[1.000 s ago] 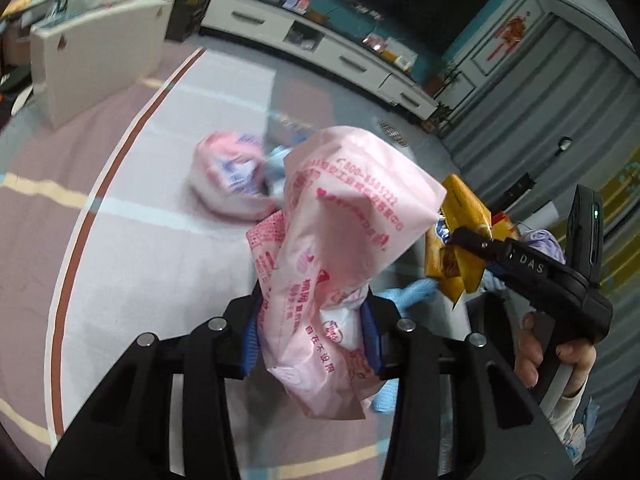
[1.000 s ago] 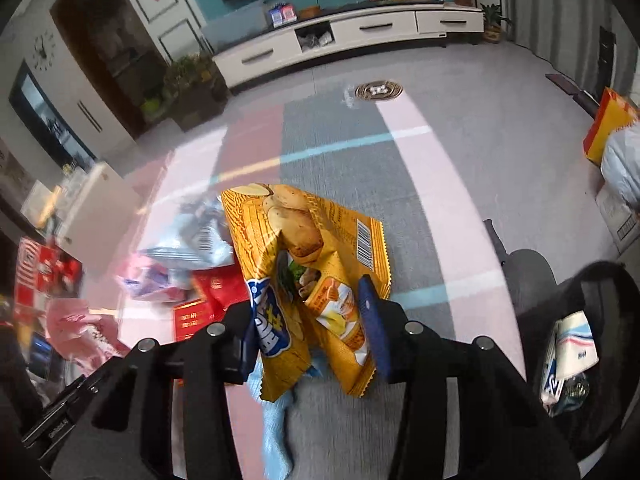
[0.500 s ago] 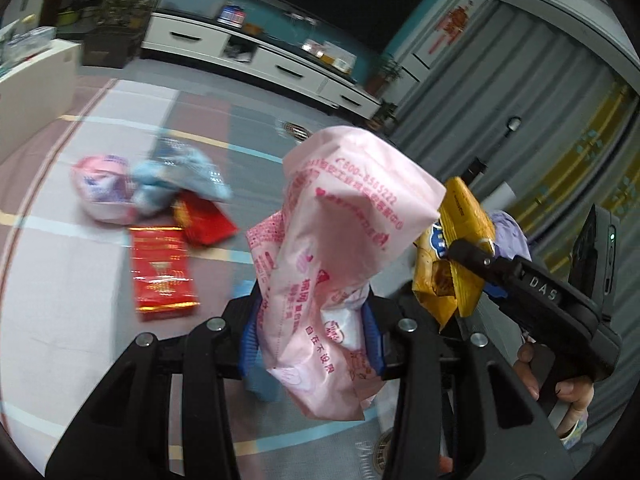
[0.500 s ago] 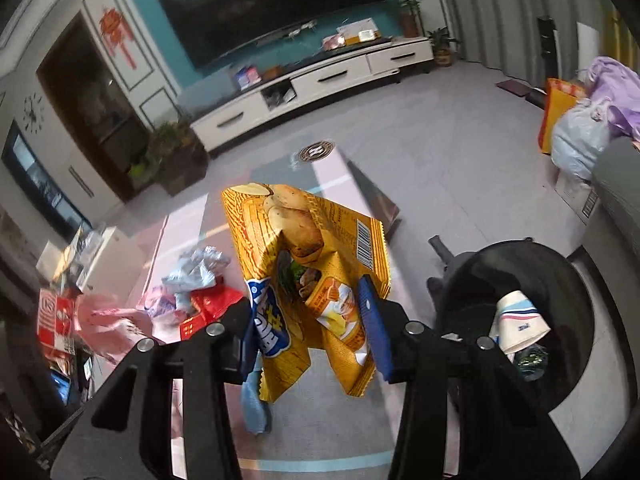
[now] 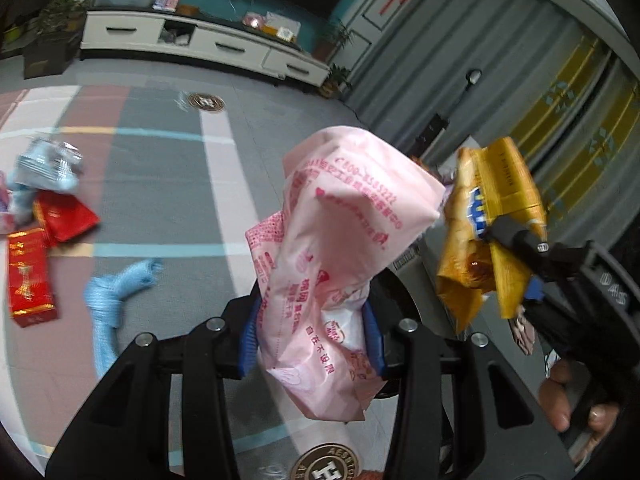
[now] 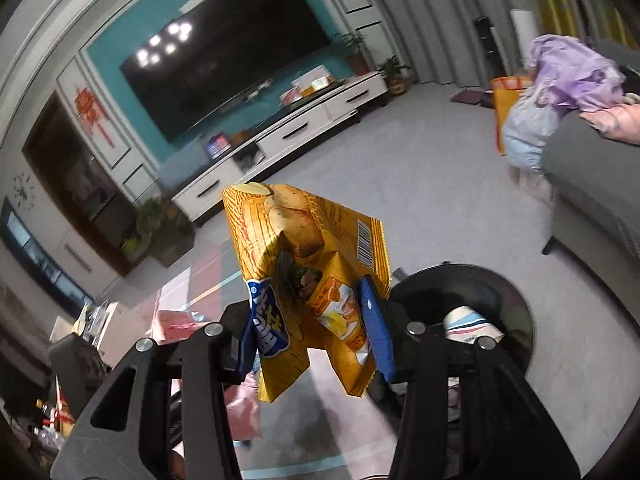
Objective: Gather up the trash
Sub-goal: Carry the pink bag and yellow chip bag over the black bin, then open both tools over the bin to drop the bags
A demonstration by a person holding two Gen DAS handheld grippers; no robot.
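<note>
You have two tools in view, the left tool (image 5: 312, 336) and the right tool (image 6: 316, 328), each clamped on one piece of trash: one pink plastic wrapper (image 5: 340, 264) and one yellow chip bag (image 6: 308, 276). On the floor (image 5: 168, 184) lie two red packets (image 5: 30, 276), one blue cloth (image 5: 116, 296) and one silvery-blue wrapper (image 5: 48, 166). One black bin (image 6: 480, 300) holds one paper cup (image 6: 468, 322)

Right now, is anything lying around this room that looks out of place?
Yes. Litter lies on the floor in the left wrist view: a red packet, a red wrapper, a crumpled blue-silver wrapper and a knotted light blue cloth. They lie scattered over the striped carpet, not binned.
</note>
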